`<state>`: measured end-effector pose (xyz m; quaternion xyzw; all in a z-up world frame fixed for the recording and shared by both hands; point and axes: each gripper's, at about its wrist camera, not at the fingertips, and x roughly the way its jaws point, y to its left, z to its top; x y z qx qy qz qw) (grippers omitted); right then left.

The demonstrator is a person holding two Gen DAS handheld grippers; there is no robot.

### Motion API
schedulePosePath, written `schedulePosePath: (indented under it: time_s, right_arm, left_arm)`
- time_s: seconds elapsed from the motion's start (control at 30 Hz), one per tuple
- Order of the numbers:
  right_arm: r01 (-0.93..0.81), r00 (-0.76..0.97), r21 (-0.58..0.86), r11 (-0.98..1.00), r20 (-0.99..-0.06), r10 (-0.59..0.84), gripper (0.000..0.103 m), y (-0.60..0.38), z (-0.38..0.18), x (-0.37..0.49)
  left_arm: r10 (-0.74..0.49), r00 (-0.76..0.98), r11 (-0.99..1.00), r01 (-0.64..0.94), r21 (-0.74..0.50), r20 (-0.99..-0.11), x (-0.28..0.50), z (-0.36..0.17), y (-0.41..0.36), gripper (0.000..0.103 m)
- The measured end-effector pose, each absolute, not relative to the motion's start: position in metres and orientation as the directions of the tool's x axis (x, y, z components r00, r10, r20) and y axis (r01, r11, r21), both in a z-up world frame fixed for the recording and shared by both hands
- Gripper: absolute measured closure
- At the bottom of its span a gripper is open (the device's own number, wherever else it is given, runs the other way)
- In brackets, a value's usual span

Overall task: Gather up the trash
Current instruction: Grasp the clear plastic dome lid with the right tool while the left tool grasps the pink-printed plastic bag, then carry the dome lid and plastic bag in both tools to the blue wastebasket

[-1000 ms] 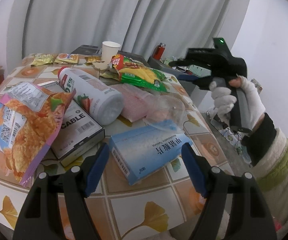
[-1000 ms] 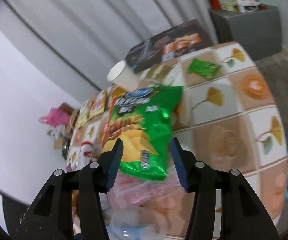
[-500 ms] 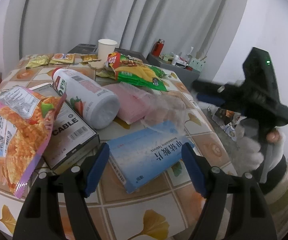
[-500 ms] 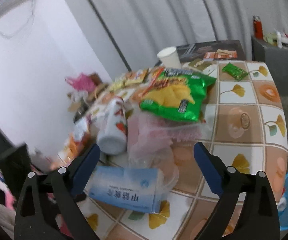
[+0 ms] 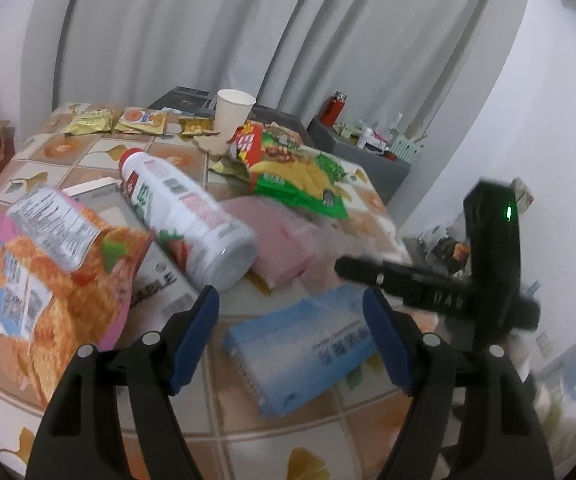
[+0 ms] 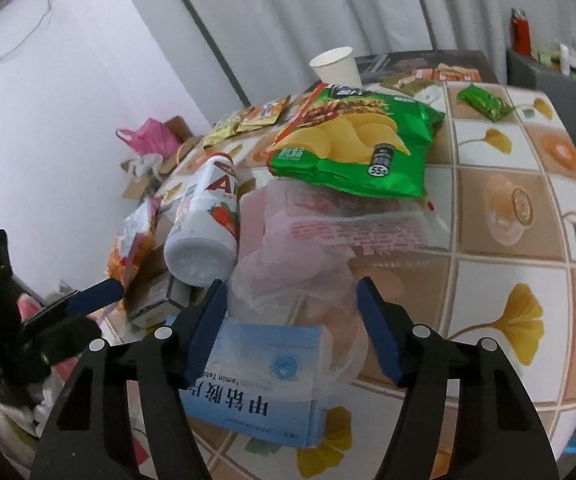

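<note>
Right tongs closing over clear plastic wrap, not pinching yet; left tongs spread, empty. I judge wrap light, crinkly, slippery (grab bunched near edge).

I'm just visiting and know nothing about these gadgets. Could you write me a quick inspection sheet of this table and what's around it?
Surface: table under a tiled cloth printed with yellow leaves.
Job's things: green chip bag, orange snack bag, white bottle lying on its side, blue box, clear plastic wrapper, paper cup upright, small packets at the far edge.
Clutter: grey box printed CABLE under the bottle.
Grippers: left gripper open, empty, above the blue box; right gripper closing, over the wrapper and blue box, pads not pressing anything.
Cables: nothing seen on the table.
Surroundings: grey curtain, pink bag on the floor, grey cabinet carrying small items.
</note>
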<state>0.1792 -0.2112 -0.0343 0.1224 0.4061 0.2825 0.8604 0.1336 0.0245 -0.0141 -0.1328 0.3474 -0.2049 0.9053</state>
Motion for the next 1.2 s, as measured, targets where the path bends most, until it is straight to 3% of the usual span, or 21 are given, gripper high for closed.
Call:
schedulePosePath:
  time_s: [0.2, 0.33, 0.4, 0.57, 0.73, 0.97, 1.2]
  right_arm:
    - [-0.345, 0.545, 0.482, 0.805, -0.596, 0.590, 0.041, -0.237, -0.032, 0.175]
    - [-0.315, 0.580, 0.505, 0.804, -0.568, 0.584, 0.041, -0.260, -0.028, 0.166]
    - [-0.301, 0.596, 0.513, 0.804, -0.557, 0.579, 0.041, -0.272, -0.026, 0.162]
    - [-0.256, 0.630, 0.548, 0.796, -0.530, 0.568, 0.041, -0.304, -0.026, 0.150]
    - [-0.213, 0.649, 0.588, 0.780, -0.512, 0.563, 0.041, -0.327, -0.032, 0.144]
    - [-0.186, 0.659, 0.616, 0.765, -0.499, 0.562, 0.041, -0.340, -0.038, 0.135]
    - [-0.183, 0.661, 0.628, 0.757, -0.491, 0.567, 0.041, -0.346, -0.040, 0.134]
  left_arm:
    - [-0.544, 0.636, 0.825, 0.287, -0.487, -0.547, 0.161, -0.005, 0.014, 0.037]
    - [-0.567, 0.590, 0.808, 0.265, -0.526, -0.575, 0.182, -0.011, -0.001, 0.047]
    - [-0.524, 0.600, 0.847, 0.290, -0.446, -0.605, 0.187, -0.010, -0.014, 0.047]
    - [-0.342, 0.618, 0.910, 0.406, -0.085, -0.707, 0.196, -0.011, -0.064, 0.047]
    - [-0.177, 0.665, 0.825, 0.502, 0.259, -0.726, 0.202, -0.028, -0.111, 0.046]
    - [-0.022, 0.696, 0.724, 0.506, 0.468, -0.718, 0.219, -0.051, -0.131, 0.054]
    - [0.039, 0.708, 0.660, 0.512, 0.550, -0.705, 0.222, -0.060, -0.139, 0.075]
